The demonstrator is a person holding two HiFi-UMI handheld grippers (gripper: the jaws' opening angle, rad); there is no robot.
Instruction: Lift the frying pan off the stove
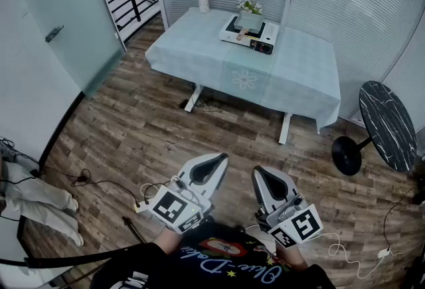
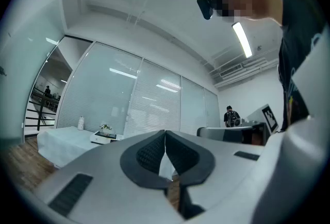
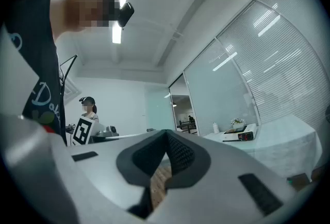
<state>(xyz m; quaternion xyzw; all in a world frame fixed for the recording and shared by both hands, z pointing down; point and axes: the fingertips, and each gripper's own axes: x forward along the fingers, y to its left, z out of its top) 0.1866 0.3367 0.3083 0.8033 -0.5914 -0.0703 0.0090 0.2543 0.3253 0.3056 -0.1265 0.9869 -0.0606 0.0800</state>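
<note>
The stove (image 1: 249, 33) stands on the far side of a table with a pale cloth (image 1: 199, 48), across the room. A pan with a light handle (image 1: 242, 32) seems to lie on it, too small to make out. My left gripper (image 1: 218, 159) and right gripper (image 1: 259, 173) are held close to my body, far from the table, pointing towards it. Both are shut with nothing between the jaws. In the left gripper view the stove (image 2: 105, 137) is small beyond the shut left gripper (image 2: 165, 138). The right gripper view has the stove (image 3: 240, 135) at the right, past the shut right gripper (image 3: 166, 138).
A white bottle (image 1: 204, 2) and a flower pot (image 1: 250, 7) stand on the table near the stove. A round black side table (image 1: 388, 125) is at the right. Cables (image 1: 86, 180) lie on the wooden floor. Another person (image 2: 230, 115) stands in the distance.
</note>
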